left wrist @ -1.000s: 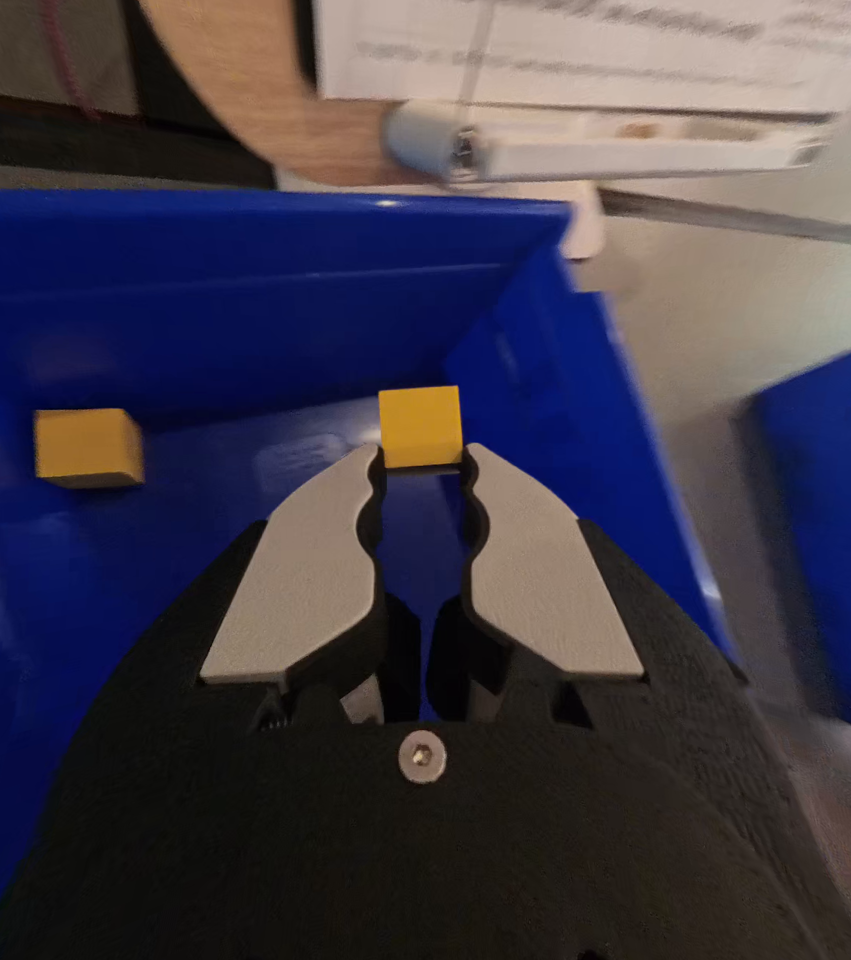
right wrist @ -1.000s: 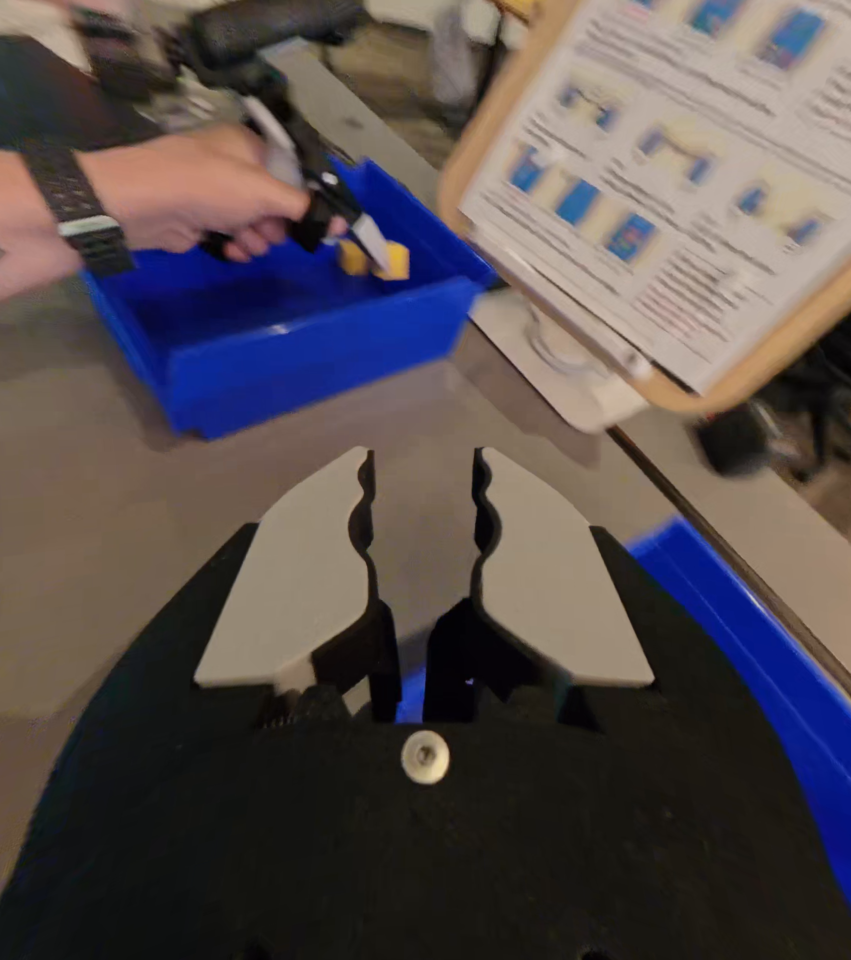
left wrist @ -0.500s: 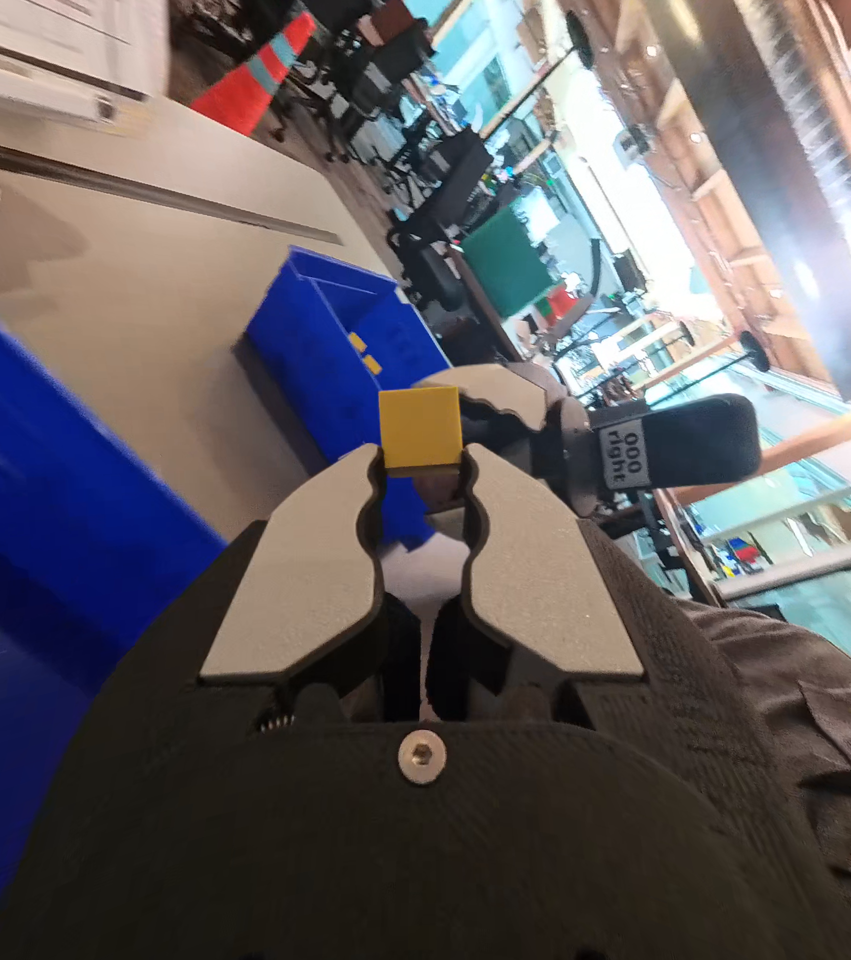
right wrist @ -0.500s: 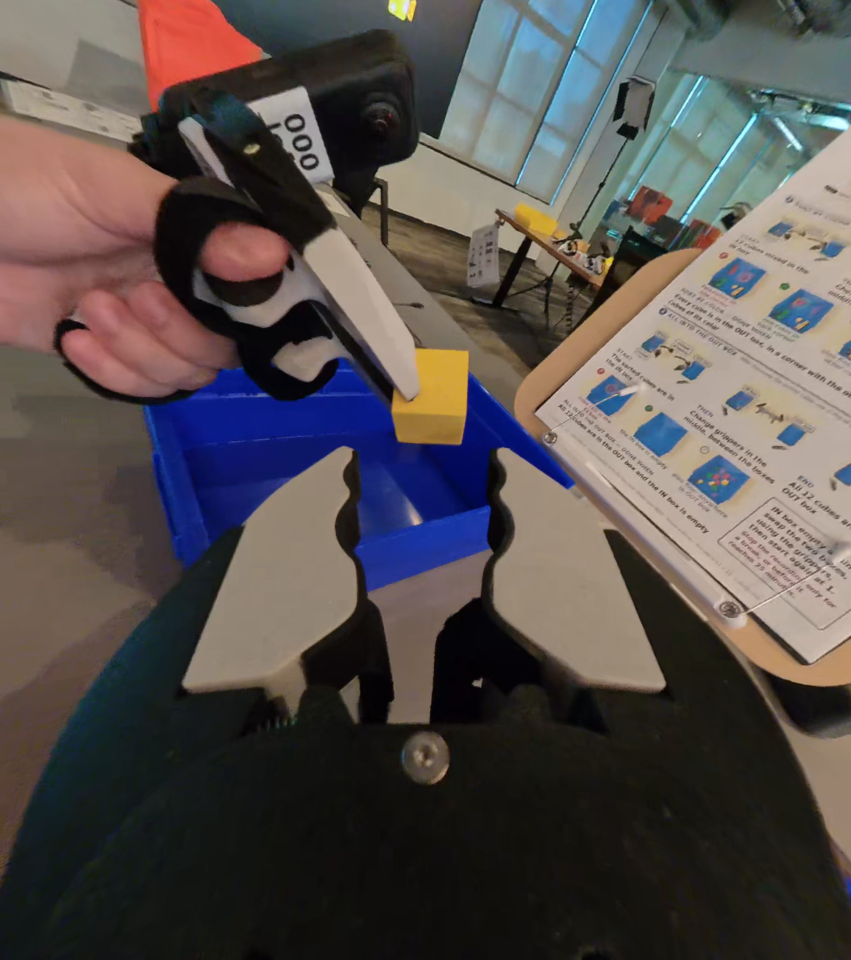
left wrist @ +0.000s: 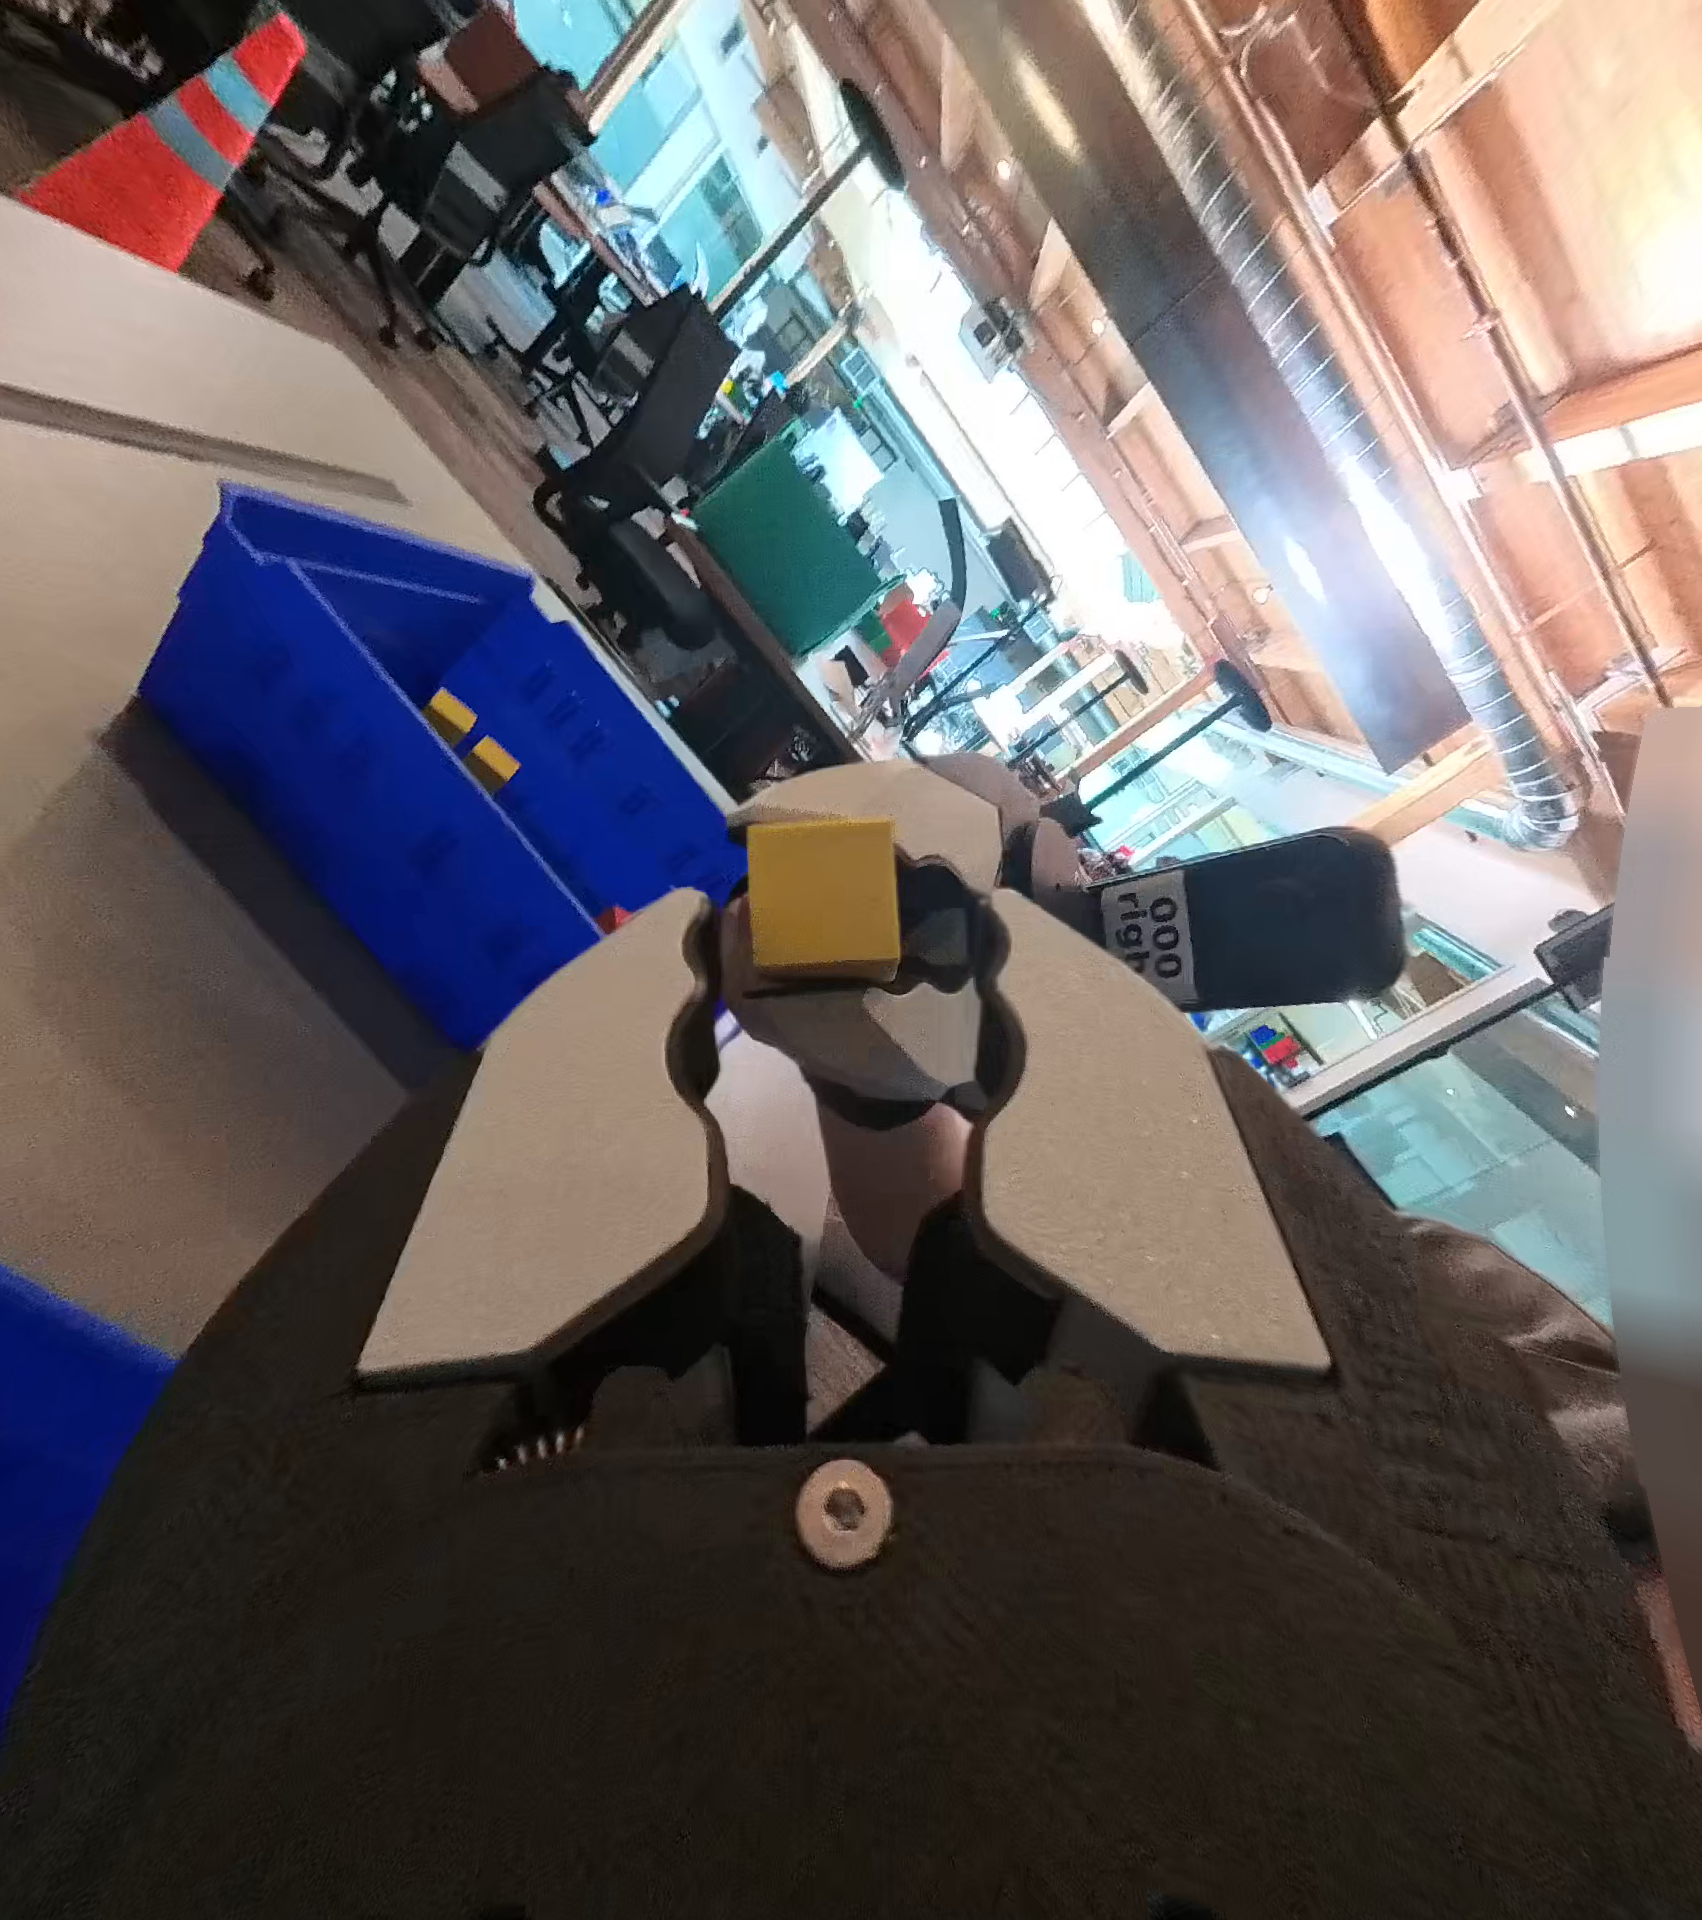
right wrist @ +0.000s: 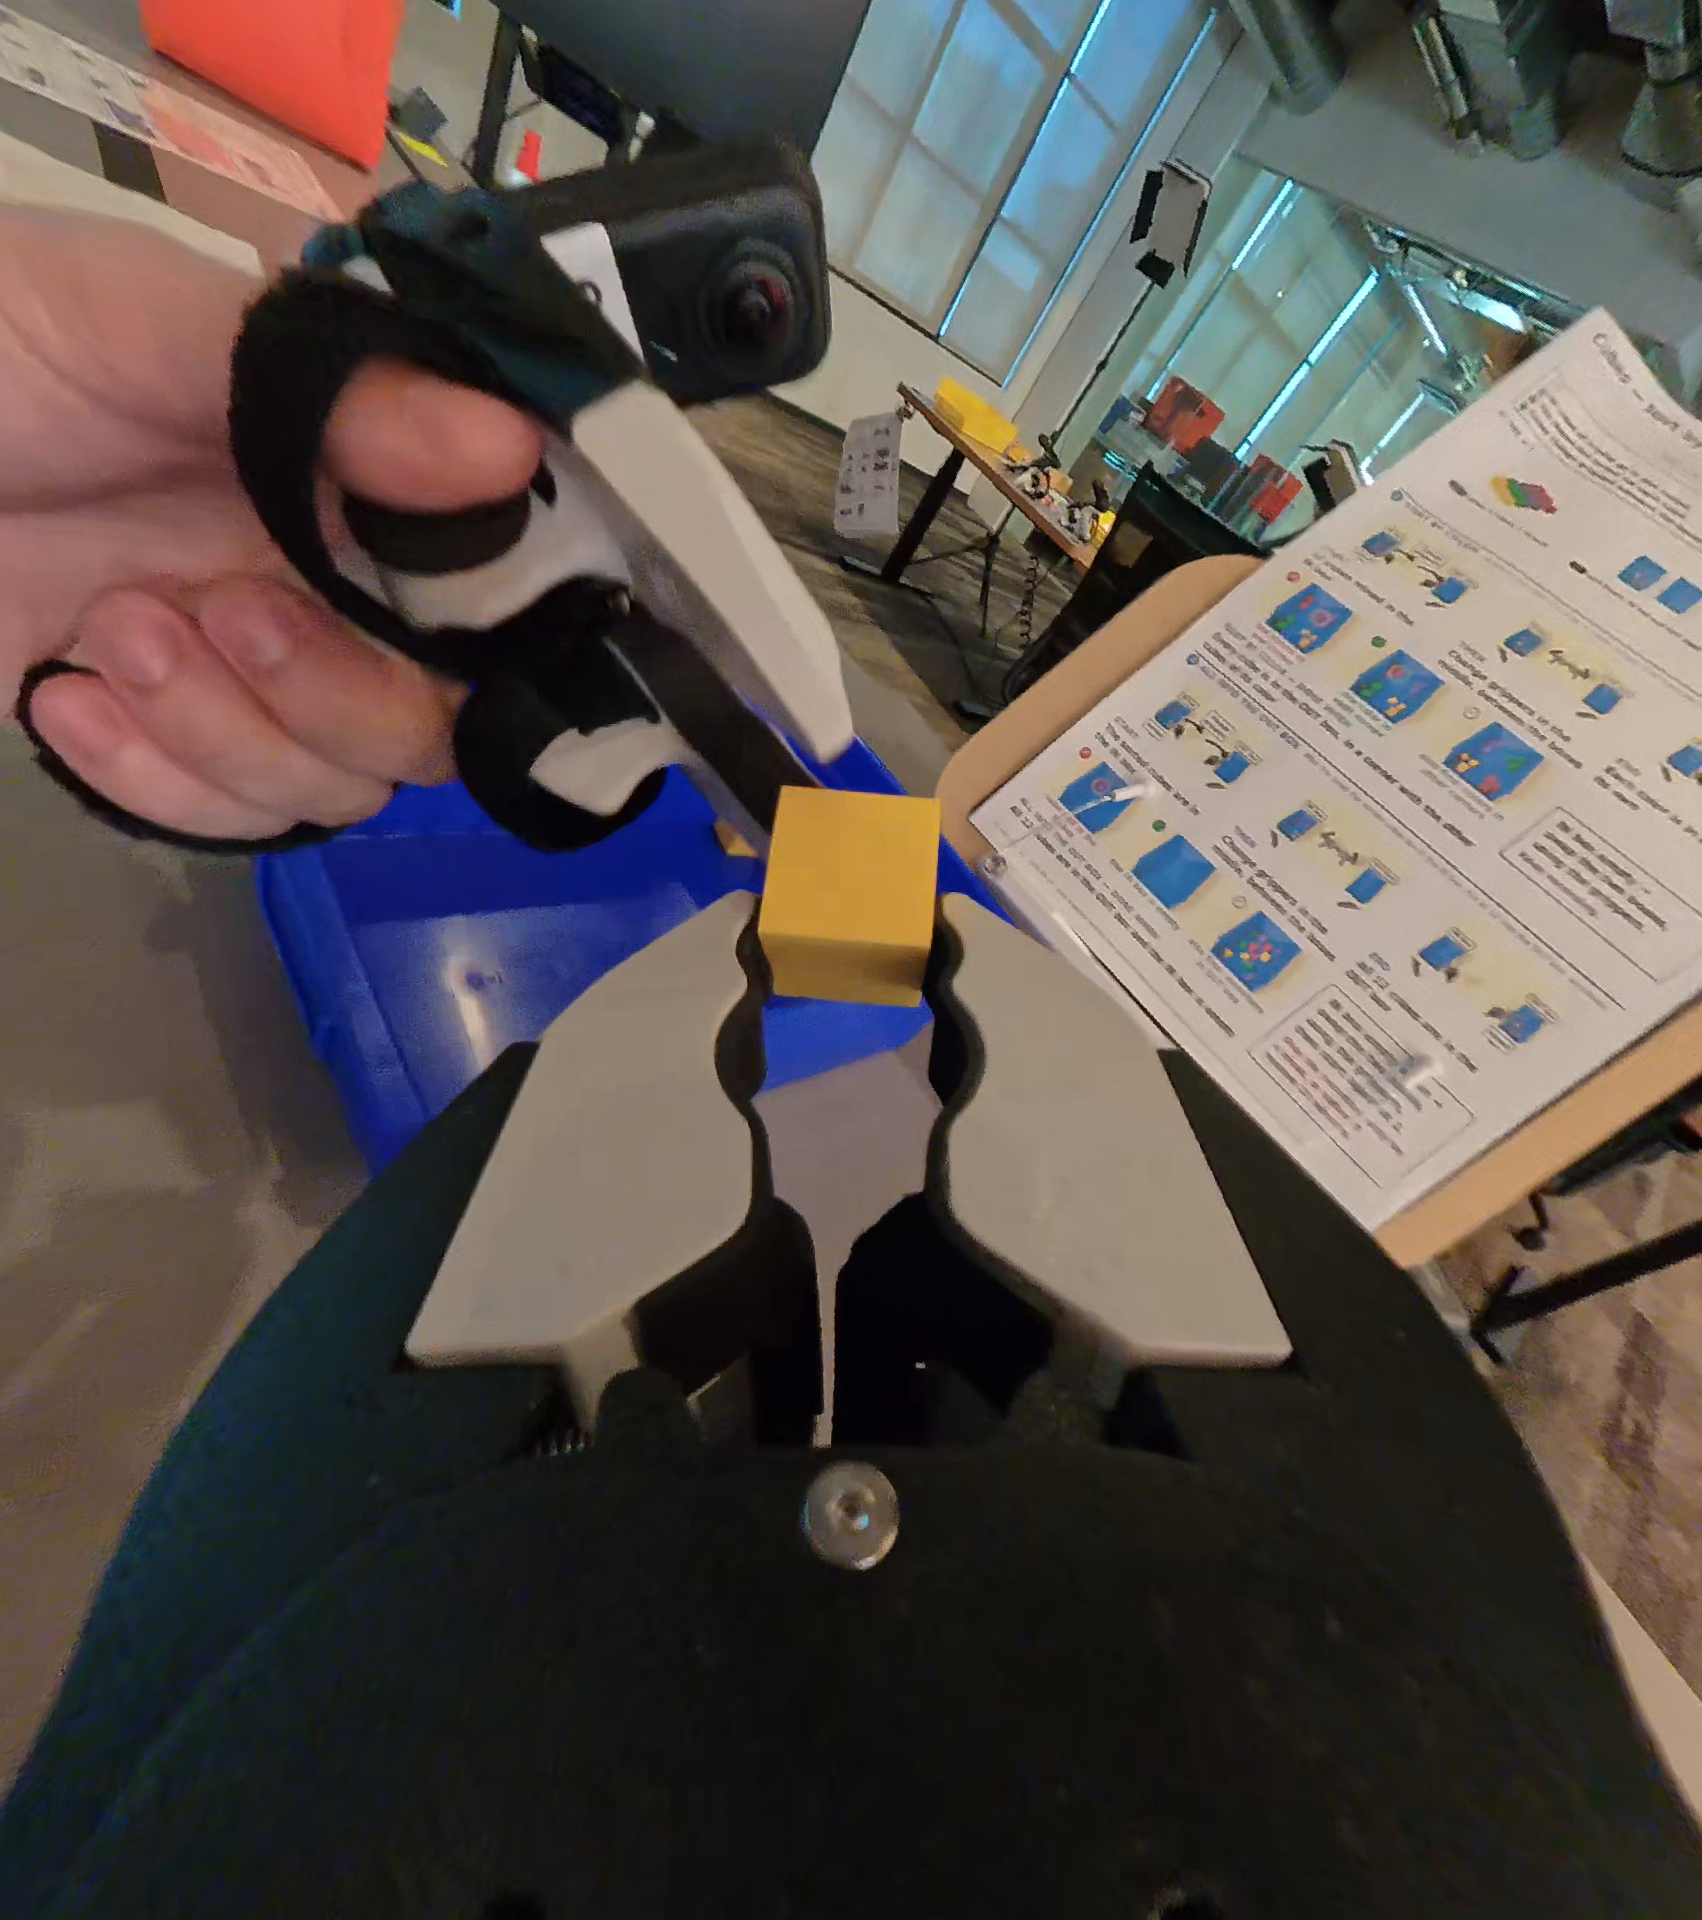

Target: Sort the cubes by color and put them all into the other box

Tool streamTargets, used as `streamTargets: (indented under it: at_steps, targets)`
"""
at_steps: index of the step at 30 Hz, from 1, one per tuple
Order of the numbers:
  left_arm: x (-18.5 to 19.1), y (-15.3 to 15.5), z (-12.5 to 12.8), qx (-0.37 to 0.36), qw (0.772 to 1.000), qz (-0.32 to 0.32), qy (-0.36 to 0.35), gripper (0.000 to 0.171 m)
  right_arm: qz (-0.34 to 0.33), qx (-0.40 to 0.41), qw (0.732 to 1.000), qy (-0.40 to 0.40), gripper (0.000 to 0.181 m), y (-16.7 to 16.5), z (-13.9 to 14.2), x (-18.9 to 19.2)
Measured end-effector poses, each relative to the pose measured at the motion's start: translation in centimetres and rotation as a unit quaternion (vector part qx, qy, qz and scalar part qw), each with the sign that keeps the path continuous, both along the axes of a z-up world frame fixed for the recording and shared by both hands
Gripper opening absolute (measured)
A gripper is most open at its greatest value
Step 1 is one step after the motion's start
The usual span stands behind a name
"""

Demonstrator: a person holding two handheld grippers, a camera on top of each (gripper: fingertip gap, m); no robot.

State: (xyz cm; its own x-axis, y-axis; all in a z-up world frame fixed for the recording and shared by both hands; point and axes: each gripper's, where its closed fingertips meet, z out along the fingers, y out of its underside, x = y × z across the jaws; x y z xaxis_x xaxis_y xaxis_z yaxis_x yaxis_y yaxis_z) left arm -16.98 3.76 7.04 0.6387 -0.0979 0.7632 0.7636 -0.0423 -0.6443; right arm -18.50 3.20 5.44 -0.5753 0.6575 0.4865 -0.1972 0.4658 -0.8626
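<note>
The right tool [right wrist: 847,935] grips the yellow cube [right wrist: 849,906] between its fingertips, above the gap between the two bins. The left tool [left wrist: 842,940] stands open around the cube [left wrist: 821,899], its fingers clear of the cube's sides; half a second ago the left tool held the cube and the right tool was open. In the left wrist view, the far blue bin [left wrist: 348,748] holds two yellow cubes [left wrist: 473,740]. In the right wrist view, the other blue bin [right wrist: 535,935] sits on the grey desk [right wrist: 78,1039] under the person's hand [right wrist: 130,540]. An instruction sheet on a wooden board [right wrist: 1429,831] stands to the right. An open workshop with tall windows lies beyond.
</note>
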Motion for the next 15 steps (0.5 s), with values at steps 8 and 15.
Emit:
streamTargets:
  at_steps: [8, 15]
  targets:
    - [-1.0, -2.3, 1.9, -0.036, 0.99, 0.078, 0.111, 0.058, -0.182, 0.117, 0.94, -0.262, 0.028, 16.8, -3.6, 0.5]
    - [-0.5, -4.7, 1.5, -0.04, 0.987, 0.084, 0.133, 0.051, -0.199, 0.296, 0.823, -0.443, 0.029, 28.2, -11.8, -0.3]
